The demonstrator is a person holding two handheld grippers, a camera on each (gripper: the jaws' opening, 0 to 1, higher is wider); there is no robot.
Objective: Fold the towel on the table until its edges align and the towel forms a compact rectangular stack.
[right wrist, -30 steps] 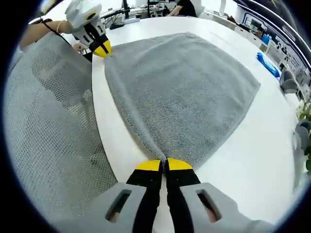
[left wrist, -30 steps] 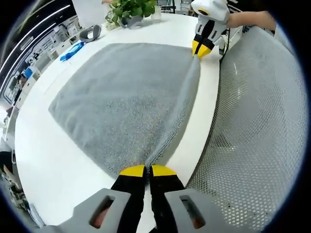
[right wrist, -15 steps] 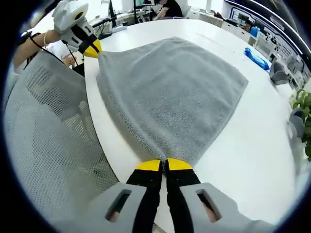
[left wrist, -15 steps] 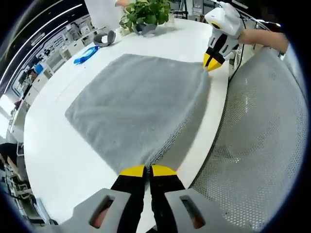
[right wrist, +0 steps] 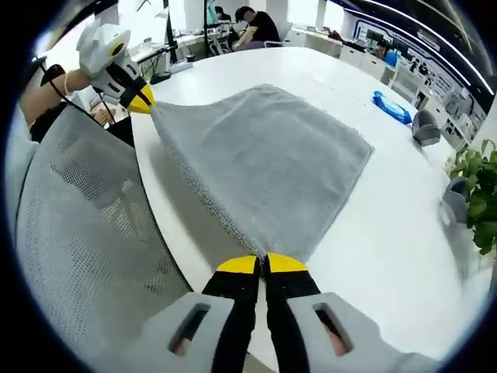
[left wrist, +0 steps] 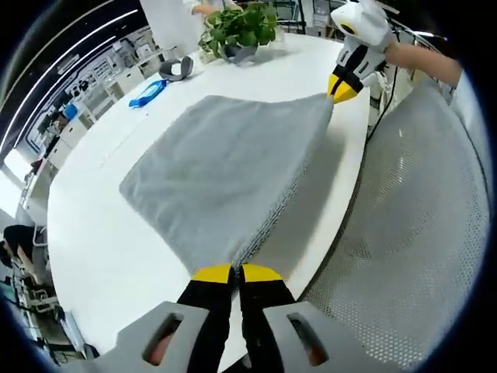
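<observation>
An open office with rows of workstations surrounds a broad white desk (left wrist: 101,233) with a rounded edge and a smooth, matte top. Just off its near edge stands a chair back of grey perforated mesh (left wrist: 419,233), seen in both views.

On the desk lies the towel (left wrist: 225,171), a grey terry cloth with a nubby, looped pile and a stitched hem. Its near edge is raised off the desk and stretched taut between the two grippers, so the cloth slopes down from that edge to the far side, which rests flat on the white top. The lifted edge runs along the desk's near rim, and in the right gripper view the cloth spreads away from it as a rough rectangle (right wrist: 264,163).

The left gripper (left wrist: 236,273) has black jaws with yellow tips pressed together on one near corner of the towel. The right gripper (right wrist: 261,264) pinches the other near corner the same way, its yellow tips closed on the cloth. Each gripper appears in the other's view, white-bodied and held by a hand at the far end of the raised edge.

Farther back on the desk sit a leafy green plant in a pot (left wrist: 241,27), a blue object (left wrist: 147,92) and a grey curved item (left wrist: 177,68) whose nature is unclear.
</observation>
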